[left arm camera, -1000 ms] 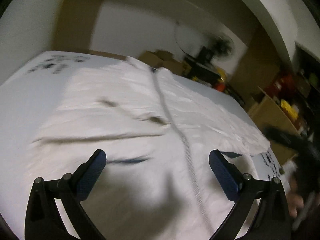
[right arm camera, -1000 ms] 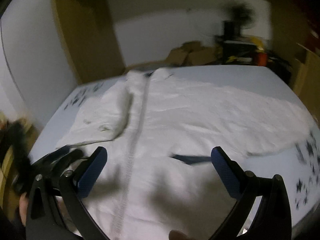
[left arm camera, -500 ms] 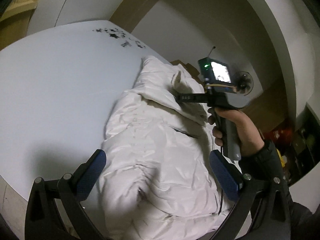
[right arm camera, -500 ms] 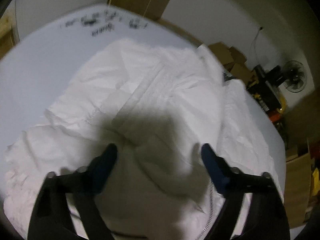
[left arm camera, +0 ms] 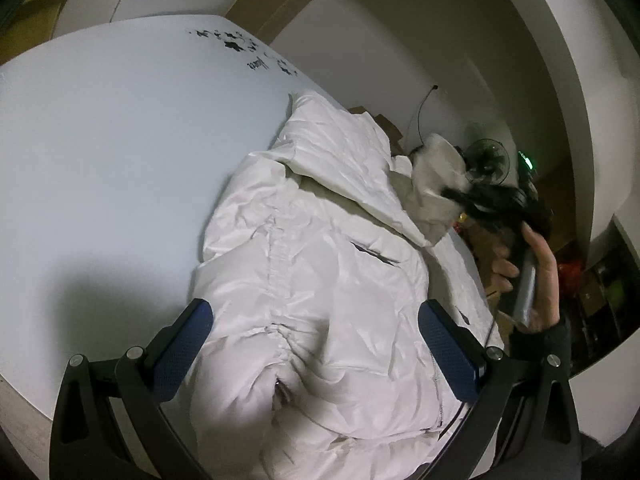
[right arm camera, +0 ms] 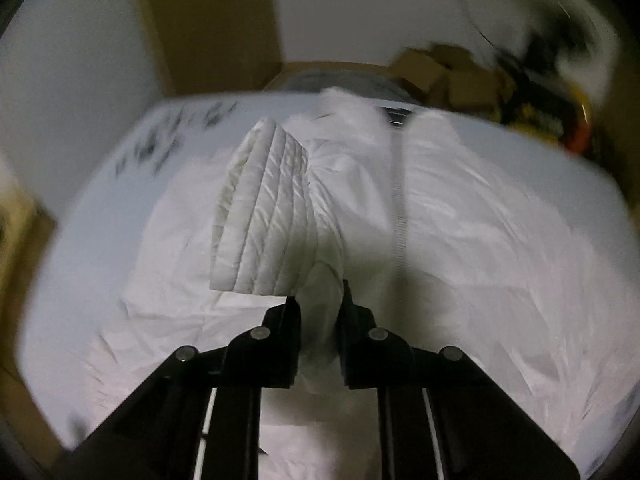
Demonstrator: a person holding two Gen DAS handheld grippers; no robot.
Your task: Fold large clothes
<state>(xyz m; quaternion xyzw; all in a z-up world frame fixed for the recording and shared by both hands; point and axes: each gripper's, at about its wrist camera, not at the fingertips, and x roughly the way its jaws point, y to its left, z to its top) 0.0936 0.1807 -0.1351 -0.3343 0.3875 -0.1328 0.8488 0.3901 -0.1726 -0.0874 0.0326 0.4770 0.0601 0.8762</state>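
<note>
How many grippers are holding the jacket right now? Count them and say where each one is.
1. The right gripper is shut on the white jacket's ribbed cuff, lifting it. The left gripper hangs open over the jacket's near end, holding nothing.

jacket [left arm camera: 320, 280]: white cloth, crinkled, faint sheen; its cuff [right arm camera: 260, 216]: ribbed, quilted | desk [left arm camera: 100, 140]: smooth matt white | my left gripper [left arm camera: 316, 344]: matt black plastic, blue textured pads [left arm camera: 446, 344], metal screws

Wide bare table [left arm camera: 104, 168] left of the white puffer jacket [left arm camera: 320, 288]; right side crowded by a hand [left arm camera: 536, 276], fan [left arm camera: 486, 162] and cardboard boxes [right arm camera: 436, 76].
</note>
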